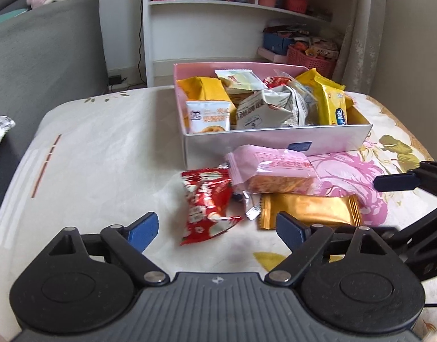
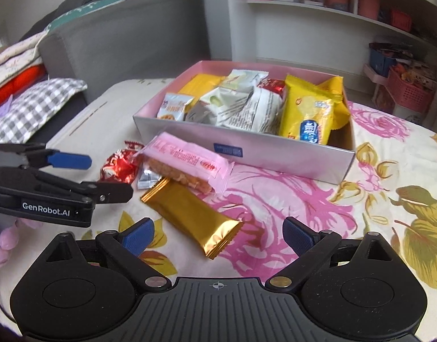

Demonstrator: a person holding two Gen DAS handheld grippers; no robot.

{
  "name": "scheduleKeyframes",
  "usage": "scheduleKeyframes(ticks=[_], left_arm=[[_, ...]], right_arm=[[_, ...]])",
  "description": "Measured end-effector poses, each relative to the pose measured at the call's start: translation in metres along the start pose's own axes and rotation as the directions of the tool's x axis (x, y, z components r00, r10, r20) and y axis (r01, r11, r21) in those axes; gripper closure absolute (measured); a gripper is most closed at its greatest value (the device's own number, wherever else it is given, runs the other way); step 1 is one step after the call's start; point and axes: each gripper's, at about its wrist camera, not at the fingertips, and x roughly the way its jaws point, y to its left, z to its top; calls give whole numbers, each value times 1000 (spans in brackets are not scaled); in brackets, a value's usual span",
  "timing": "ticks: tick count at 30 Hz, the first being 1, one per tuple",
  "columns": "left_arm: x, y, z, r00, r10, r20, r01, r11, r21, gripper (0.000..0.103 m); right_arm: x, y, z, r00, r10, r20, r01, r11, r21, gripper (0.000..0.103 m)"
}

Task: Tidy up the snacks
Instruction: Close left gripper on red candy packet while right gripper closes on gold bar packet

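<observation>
The left gripper [image 1: 215, 229] is held wide apart and grasps nothing; the right gripper [image 2: 218, 235] is released as well, with nothing between its fingers. Three loose snacks are seen on the flowered counter [image 2: 389, 176], just in front of the pink box [image 2: 275, 154], which is already filled with many packets.

The red packet [image 1: 210, 202] lies directly ahead of the left gripper, between its two fingers in the view, with its long axis pointing roughly away from the gripper. For this packet the left gripper is judged to be the nearer one. The gold bar [image 2: 190, 213] lies ahead of the right gripper, a little to its left, and its long axis runs diagonally, from far left to near right. The right gripper is judged nearer to it.

The pink packet [image 2: 187, 162] is resting partly over the far end of the gold bar and touches the red packet, so these may be disturbed when one is lifted. A small silver wrapper [image 2: 147, 178] is also seen between them. The two grippers are near each other, and a collision is possible.
</observation>
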Motion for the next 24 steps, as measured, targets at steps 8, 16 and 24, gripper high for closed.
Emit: scheduleKeyframes(ticks=[8, 16, 24], left_arm=[[10, -6, -1, 999, -16, -41, 16, 1000, 9, 44], [6, 3, 1, 998, -13, -54, 13, 1000, 0, 73], [-6, 15, -5, 997, -33, -71, 32, 999, -16, 75]], right_arm=[[20, 15, -5, 1000, -16, 5, 16, 993, -119, 5], [19, 29, -1, 1000, -5, 25, 9, 986, -168, 24], [10, 36, -6, 999, 13, 33, -5, 974, -226, 64]])
